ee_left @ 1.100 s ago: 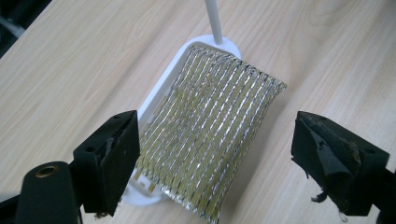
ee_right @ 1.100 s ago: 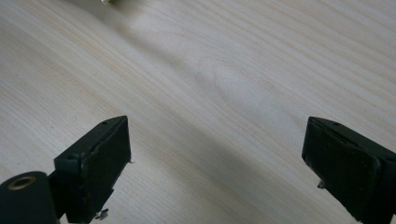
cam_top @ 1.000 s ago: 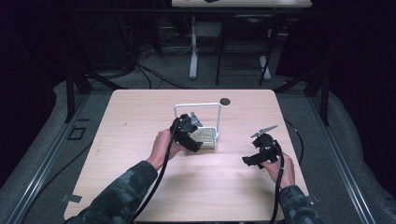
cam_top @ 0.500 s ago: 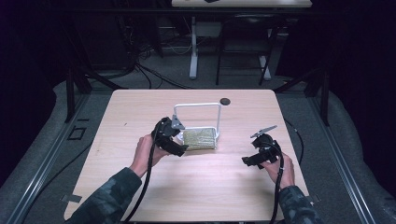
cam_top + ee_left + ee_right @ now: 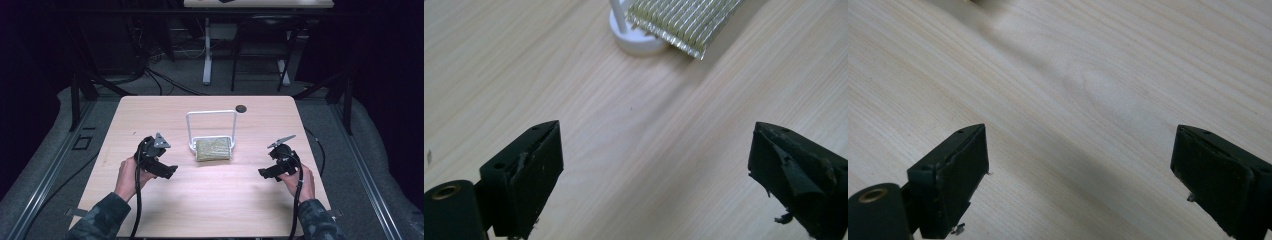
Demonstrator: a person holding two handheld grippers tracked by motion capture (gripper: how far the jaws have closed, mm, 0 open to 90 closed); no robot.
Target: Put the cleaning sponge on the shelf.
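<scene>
A white wire stand (image 5: 211, 116) rises at the middle of the wooden table (image 5: 150, 115). A flat green-gold ribbed packet (image 5: 213, 149) lies on its base; the left gripper view shows that packet (image 5: 684, 20) beside one round white foot (image 5: 636, 40) of the stand. My left gripper (image 5: 169, 171) is left of the packet, apart from it, open with nothing between its jaws (image 5: 654, 175). Off to the right of the packet my right gripper (image 5: 263, 173) hovers over bare wood, open and empty (image 5: 1078, 175).
A small dark round disc (image 5: 241, 108) sits near the table's far edge behind the stand. Beyond the table are dark floor, cables and another table's legs (image 5: 207, 55). Bare wood spreads in front of the packet and between both grippers.
My left gripper has drawn back from the packet toward the left and front, leaving the packet on the stand's base. The right gripper has stayed in place.
</scene>
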